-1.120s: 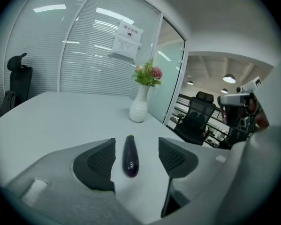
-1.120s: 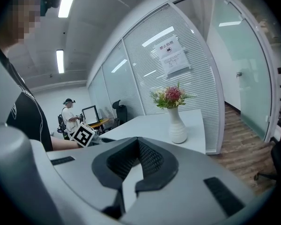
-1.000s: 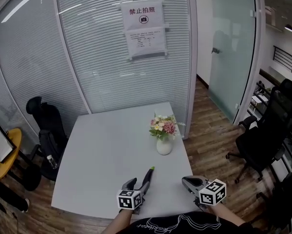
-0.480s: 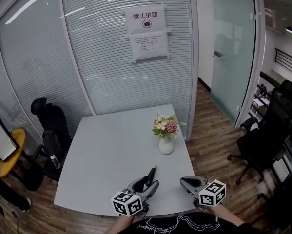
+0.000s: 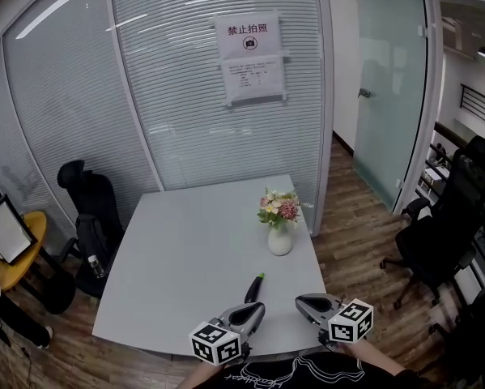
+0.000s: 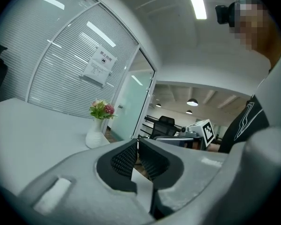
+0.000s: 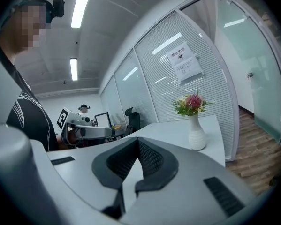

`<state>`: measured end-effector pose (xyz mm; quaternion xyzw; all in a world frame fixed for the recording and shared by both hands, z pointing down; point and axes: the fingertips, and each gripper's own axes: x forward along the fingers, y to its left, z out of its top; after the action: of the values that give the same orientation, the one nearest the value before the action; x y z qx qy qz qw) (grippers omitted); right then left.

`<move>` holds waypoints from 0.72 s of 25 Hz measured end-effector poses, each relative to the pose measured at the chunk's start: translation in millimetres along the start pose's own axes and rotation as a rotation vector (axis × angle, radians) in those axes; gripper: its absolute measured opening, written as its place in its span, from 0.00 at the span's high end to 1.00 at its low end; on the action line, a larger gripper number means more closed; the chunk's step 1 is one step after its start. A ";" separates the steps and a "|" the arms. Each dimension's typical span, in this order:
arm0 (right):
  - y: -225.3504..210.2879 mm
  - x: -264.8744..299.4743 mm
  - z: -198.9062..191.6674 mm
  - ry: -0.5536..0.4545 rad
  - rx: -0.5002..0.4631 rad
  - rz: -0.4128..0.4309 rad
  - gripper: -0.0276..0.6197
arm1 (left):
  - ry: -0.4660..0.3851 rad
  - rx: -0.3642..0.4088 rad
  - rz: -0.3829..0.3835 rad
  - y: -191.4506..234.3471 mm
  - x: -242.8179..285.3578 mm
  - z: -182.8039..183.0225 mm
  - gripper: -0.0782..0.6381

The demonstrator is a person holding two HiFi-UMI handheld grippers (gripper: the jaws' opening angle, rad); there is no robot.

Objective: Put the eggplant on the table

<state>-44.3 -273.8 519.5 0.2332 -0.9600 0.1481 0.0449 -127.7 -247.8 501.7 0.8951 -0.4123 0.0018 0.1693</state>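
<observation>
Left claw (image 5: pixel 258 309) is pressed together on nothing above the bench's (image 5: pixel 185 241) near edge. Right claw (image 5: pixel 300 301), beside it, is likewise closed and empty. The eggplant (image 5: pixel 253 288) lies on the bench just beyond the left claw's tip, near that edge.

The slim dark eggplant (image 5: pixel 253 289), green stem pointing away, lies near the white table (image 5: pixel 185 241)'s front edge.

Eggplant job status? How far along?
Done: the eggplant lies on the table near its front edge, with nothing gripping it. In hand: nothing; the left hand-held gripper and the right hand-held gripper are both shut and empty. Left: nothing that shows.
</observation>
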 end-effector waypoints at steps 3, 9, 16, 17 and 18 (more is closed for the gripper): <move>6.5 1.2 -1.0 0.001 0.014 0.026 0.94 | 0.006 -0.004 -0.004 -2.0 -4.1 -1.2 0.87; 17.8 -2.2 8.2 -0.043 -0.016 0.053 0.94 | 0.022 0.000 0.011 -4.6 -7.3 -3.7 0.87; 18.9 -1.8 2.1 -0.024 -0.014 0.052 0.94 | 0.017 0.000 0.004 -7.1 -8.6 -4.9 0.87; 18.9 -1.9 2.1 -0.024 -0.013 0.051 0.94 | 0.018 -0.002 0.004 -7.2 -8.5 -5.4 0.87; 18.7 -1.9 2.3 -0.024 -0.013 0.051 0.94 | 0.021 -0.004 0.006 -6.7 -8.2 -6.0 0.87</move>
<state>-51.2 -257.8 512.1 0.2101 -0.9671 0.1401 0.0313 -127.4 -235.9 504.2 0.8934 -0.4134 0.0108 0.1754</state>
